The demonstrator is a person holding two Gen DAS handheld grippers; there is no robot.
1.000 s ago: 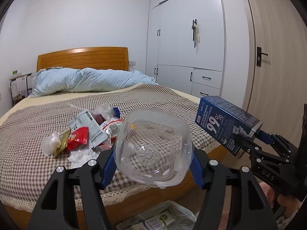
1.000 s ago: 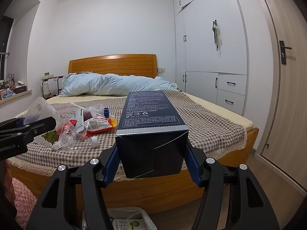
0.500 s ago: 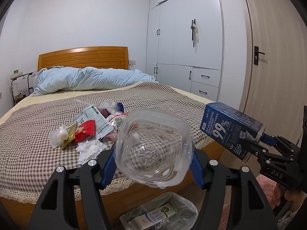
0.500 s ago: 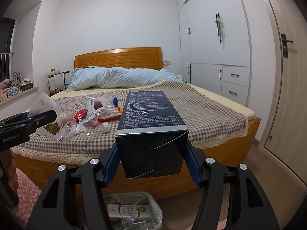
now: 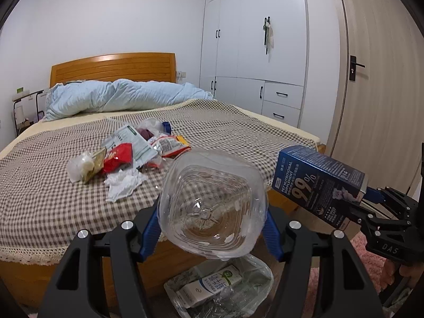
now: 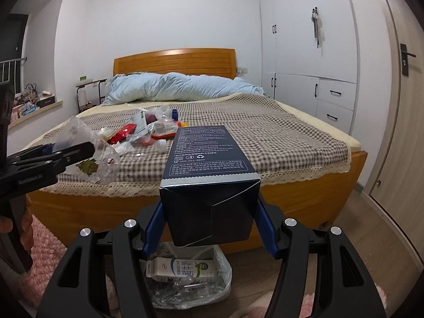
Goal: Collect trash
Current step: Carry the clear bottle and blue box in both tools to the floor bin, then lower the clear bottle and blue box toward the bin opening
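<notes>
The left gripper [image 5: 212, 218] was held level, its blue-padded fingers [image 5: 149, 229] closed on a clear crumpled plastic bottle [image 5: 212, 209]. The right gripper [image 6: 210, 228] was likewise clamped on a dark blue rectangular cardboard box [image 6: 209, 185], projecting forward from between the fingers.

Trash bag [image 5: 254, 288] partly behind tongs, cut by bottom edge

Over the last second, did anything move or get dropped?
Both grippers backed away from the bed and rose; the trash bag on the floor came into fuller view below. Nothing released: left gripper keeps the clear plastic container, right gripper the blue carton.
</notes>
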